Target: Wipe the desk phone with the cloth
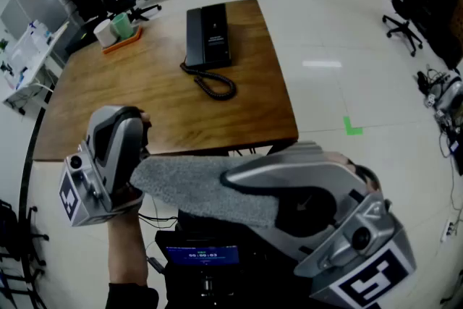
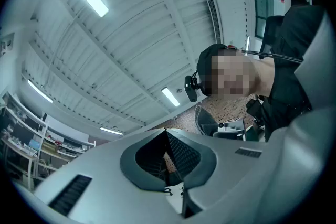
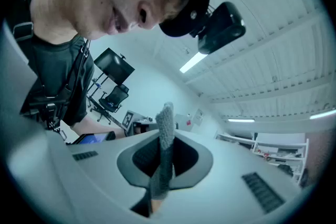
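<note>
Well short of the table (image 1: pixel 181 141) edge, cloth (image 1: pixel 192 184) in right tool (image 3: pixel 164 157).

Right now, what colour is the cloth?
Grey, with a fuzzy texture. The cloth shows best in the head view.

We logged the desk phone (image 1: pixel 208 36) on the table (image 1: pixel 145 112), toward its far edge. Its coiled cord (image 1: pixel 215 85) lay just before it. A tray (image 1: pixel 121 40) sat far left. The cloth (image 1: pixel 206 188) hung nearest us, between left gripper (image 2: pixel 166 136) and right gripper (image 3: pixel 164 139).
</note>
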{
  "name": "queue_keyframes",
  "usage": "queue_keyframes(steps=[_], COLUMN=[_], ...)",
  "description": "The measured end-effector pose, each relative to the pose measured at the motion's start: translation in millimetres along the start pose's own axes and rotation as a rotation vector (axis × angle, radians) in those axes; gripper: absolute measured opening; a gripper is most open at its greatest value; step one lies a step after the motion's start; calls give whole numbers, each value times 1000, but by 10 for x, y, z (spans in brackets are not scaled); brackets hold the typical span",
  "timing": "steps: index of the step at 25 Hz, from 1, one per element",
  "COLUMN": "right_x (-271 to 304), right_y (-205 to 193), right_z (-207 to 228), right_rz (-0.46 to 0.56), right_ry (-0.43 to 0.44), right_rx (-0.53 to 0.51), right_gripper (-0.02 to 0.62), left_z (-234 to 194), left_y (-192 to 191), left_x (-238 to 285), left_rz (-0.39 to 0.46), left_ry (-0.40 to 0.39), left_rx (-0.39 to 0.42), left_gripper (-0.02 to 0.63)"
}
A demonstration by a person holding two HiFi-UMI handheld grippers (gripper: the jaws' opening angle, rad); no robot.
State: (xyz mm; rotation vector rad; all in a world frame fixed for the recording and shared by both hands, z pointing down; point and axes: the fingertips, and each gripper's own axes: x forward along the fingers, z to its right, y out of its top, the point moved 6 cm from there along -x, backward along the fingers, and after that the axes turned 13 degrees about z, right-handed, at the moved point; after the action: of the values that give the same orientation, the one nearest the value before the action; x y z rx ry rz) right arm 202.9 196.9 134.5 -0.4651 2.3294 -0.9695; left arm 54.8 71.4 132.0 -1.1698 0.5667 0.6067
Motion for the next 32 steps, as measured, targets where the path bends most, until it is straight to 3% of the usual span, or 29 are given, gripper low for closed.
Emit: queue_keyframes(steps=[7, 14, 18, 21, 26, 28, 32], right_x=[20, 81, 302, 648, 1193, 1380, 1897], right_y=[-303, -1025, -1517, -1803, -2454, -2787, -3572], right_z=[121, 262, 361, 617, 1185, 1437, 1761], right_rz=[-51, -211, -387, -502, -630, -678, -771], right_ry=[38, -2, -5, 4, 53, 49, 15], right_rx=[96, 197, 247, 234, 125, 80, 32], right_gripper=[25, 25, 25, 25, 25, 25, 26], left_z=[-355, -1589, -2282, -2561, -2759, -2749, -2838], left_y=[-289, -613, -914, -1190, -1673, -1704, -1635], left_x=[-237, -413, -838, -1062, -1351, -1309, -1518], left_rz=[-110, -205, -271, -304, -385, -416, -389], left_ry=[124, 179, 251, 300, 467, 486, 521], left_rx=[-56, 1, -15, -29, -5, 39, 55], left_gripper=[-7, -8, -8, -6, -6, -6, -6])
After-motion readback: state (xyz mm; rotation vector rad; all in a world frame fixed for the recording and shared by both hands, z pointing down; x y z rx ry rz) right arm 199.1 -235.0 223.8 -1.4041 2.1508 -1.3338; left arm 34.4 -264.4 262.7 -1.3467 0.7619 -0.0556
